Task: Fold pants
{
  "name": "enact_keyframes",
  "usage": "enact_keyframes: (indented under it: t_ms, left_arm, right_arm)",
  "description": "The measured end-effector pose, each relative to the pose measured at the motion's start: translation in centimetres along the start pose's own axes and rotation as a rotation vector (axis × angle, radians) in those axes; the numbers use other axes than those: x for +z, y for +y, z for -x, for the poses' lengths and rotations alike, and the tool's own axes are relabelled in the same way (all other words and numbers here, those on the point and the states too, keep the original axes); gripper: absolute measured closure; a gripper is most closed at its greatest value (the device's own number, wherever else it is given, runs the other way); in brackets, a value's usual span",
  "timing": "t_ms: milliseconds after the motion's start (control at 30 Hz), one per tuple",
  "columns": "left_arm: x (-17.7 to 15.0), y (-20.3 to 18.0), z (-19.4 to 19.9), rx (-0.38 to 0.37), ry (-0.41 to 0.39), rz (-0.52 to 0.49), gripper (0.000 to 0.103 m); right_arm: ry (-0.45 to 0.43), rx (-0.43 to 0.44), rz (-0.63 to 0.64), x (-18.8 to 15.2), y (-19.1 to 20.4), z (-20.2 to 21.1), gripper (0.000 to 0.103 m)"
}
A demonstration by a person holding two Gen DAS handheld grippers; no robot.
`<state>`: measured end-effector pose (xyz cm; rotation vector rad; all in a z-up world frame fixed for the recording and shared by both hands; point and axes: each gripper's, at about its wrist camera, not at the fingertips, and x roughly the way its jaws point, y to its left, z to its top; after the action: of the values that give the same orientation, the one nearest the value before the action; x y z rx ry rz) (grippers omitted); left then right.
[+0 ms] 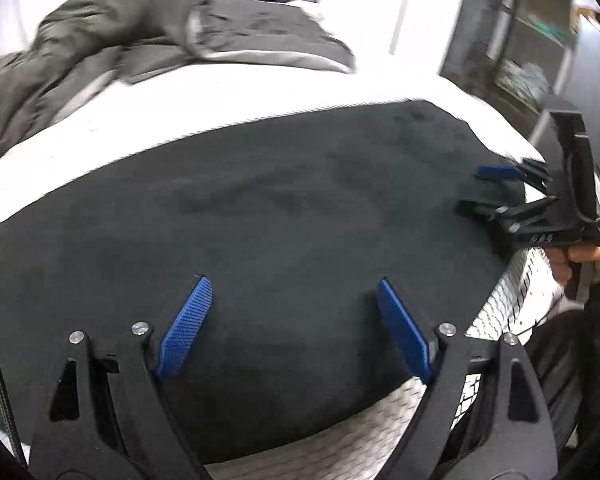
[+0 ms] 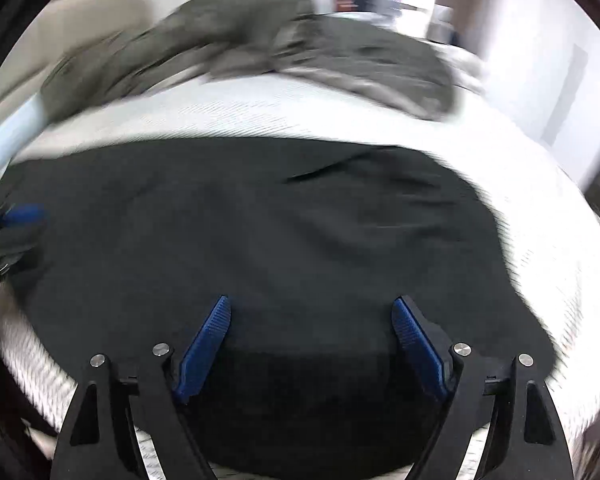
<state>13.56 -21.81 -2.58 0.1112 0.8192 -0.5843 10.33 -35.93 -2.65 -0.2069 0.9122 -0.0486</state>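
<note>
Black pants [image 1: 280, 208] lie flat as a broad dark panel on a white bed [image 1: 228, 96]. My left gripper [image 1: 292, 284] hovers over their near part, its blue pads spread wide with only cloth below them, gripping nothing. At the pants' right edge the right gripper [image 1: 474, 187] is seen from the side, held by a hand [image 1: 592, 260]. In the right wrist view the same pants [image 2: 280, 232] fill the middle, and my right gripper [image 2: 311, 302] stands open above them. A blue pad of the left gripper's fingers [image 2: 24, 214] shows at the far left edge.
A heap of grey-green clothes [image 1: 100, 40] [image 2: 260, 40] lies at the back of the bed. The bed's near edge [image 1: 340, 440] has a white textured cover. A dark shelf unit [image 1: 520, 40] stands beyond the bed's right side.
</note>
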Motion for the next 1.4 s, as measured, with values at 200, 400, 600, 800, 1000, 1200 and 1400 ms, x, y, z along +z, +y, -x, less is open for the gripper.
enact_keyframes:
  t_ms: [200,400,600,800,1000,1200,1400]
  left_arm:
    - [-0.8,-1.7,-1.8,0.024,0.056,-0.055,0.017]
    - [-1.0,-1.5,-1.8,0.037,0.046,-0.043,0.016]
    - [-0.8,-0.8,-2.0,0.026,0.049,-0.011,0.013]
    - [-0.9,-0.5,-2.2,0.027,0.052,-0.02,0.012]
    - [-1.1,-0.6,-2.2,0.043,0.045,-0.033,0.011]
    - [-0.5,-0.6,-0.9,0.075,0.007,-0.026,0.011]
    - [-0.5,-1.8,-0.9,0.076,-0.021,-0.047,0.011]
  right_arm:
    - [0.02,-0.089,-0.017,-2.1,-2.7,0.8,0.021]
    - [-0.011,-0.287,-0.253,-3.1,-8.5,2.1,0.02]
    - [-0.128,-0.152,-0.3,0.6,-7.2,3.3,0.026]
    - [0.069,-0.176,-0.025,3.2,-3.5,-4.0,0.049]
    - [0.046,-0.2,-0.065,2.2,-4.9,-3.1,0.066]
    - [-0.086,-0.13,-0.263,-0.4,-6.5,4.1,0.028]
    - [-0.173,0.0,-0.731,-8.9,-14.0,9.7,0.017]
